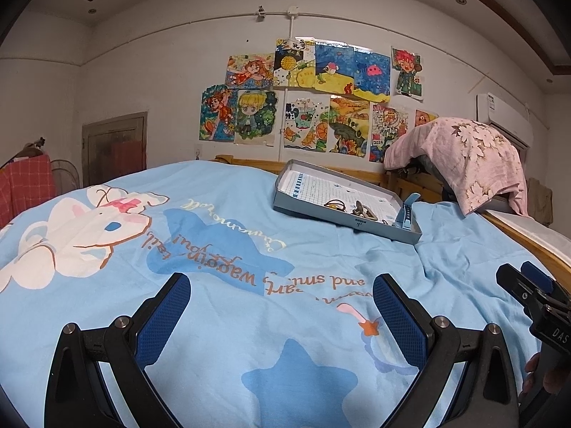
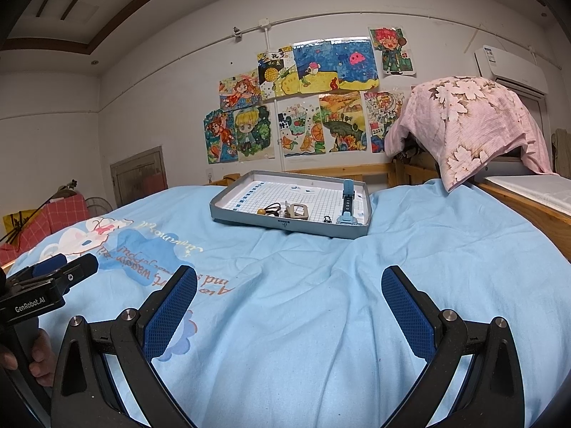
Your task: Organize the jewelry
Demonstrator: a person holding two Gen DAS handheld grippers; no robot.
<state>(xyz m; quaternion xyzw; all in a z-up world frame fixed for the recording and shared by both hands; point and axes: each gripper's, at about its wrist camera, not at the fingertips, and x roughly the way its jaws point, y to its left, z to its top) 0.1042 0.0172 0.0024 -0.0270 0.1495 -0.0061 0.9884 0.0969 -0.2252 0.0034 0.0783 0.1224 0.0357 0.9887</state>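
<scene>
I am looking across a light blue bedspread (image 2: 410, 249) with a cartoon rabbit and stars printed on it, and it is filling the near and middle ground in both wrist views. Far behind it, children's drawings (image 2: 303, 107) are hanging on the white wall, and a pink floral cloth (image 2: 471, 125) is draping over something at the far right. A shallow grey tray (image 2: 228, 210) with a grid-paper lining is sitting on the bedspread, far from both grippers and well apart from them. Inside it, a blue watch (image 2: 347, 203) is lying along the right side, a beige buckle-like piece (image 2: 298, 211) is resting near the front wall, and a dark hair tie (image 2: 273, 208) is lying just left of that. I am holding the left gripper (image 1: 282, 315) spread wide over the bedspread with nothing between its blue pads. The right gripper (image 2: 289, 312) is likewise gaping wide and gripping nothing.
</scene>
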